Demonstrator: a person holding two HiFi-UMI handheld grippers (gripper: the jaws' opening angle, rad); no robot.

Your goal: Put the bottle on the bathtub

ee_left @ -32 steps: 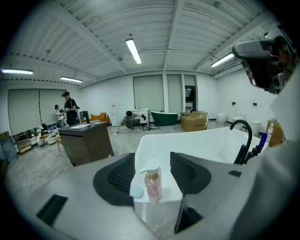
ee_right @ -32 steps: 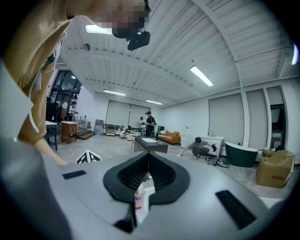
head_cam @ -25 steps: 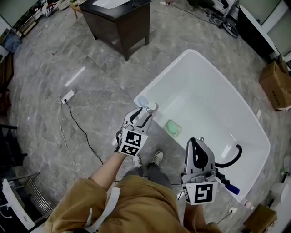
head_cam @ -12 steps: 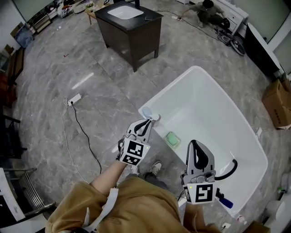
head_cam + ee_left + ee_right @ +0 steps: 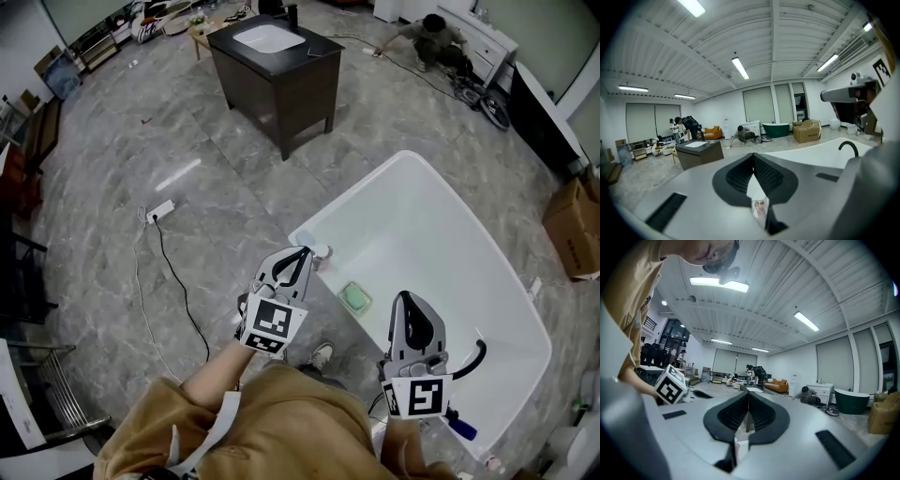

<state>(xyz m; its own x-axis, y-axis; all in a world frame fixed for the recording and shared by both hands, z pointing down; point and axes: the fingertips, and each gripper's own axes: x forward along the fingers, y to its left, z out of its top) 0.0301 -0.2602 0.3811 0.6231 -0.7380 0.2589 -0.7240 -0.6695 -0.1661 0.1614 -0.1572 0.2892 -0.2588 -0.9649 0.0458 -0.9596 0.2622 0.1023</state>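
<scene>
A small clear bottle (image 5: 320,251) with a pale cap stands on the near corner of the white bathtub (image 5: 441,253). My left gripper (image 5: 302,254) is shut just short of it, tips pointing at it and holding nothing. In the left gripper view the bottle (image 5: 761,207) shows small through the slit below the closed tips (image 5: 753,157), with the bathtub's rim (image 5: 811,152) beyond. My right gripper (image 5: 410,303) hovers over the tub's near long rim, shut and empty. Its jaws (image 5: 748,394) meet in the right gripper view.
A green pad (image 5: 355,297) lies on the tub's near rim between the grippers. A black faucet (image 5: 472,359) curves over the rim at the right. A dark vanity cabinet (image 5: 277,66) stands behind. A power strip with cable (image 5: 161,210) lies on the floor at the left.
The head view has tilted up, so more of the room shows. Both grippers stay shut and keep about the same places beside the tub. The bottle has not moved.
</scene>
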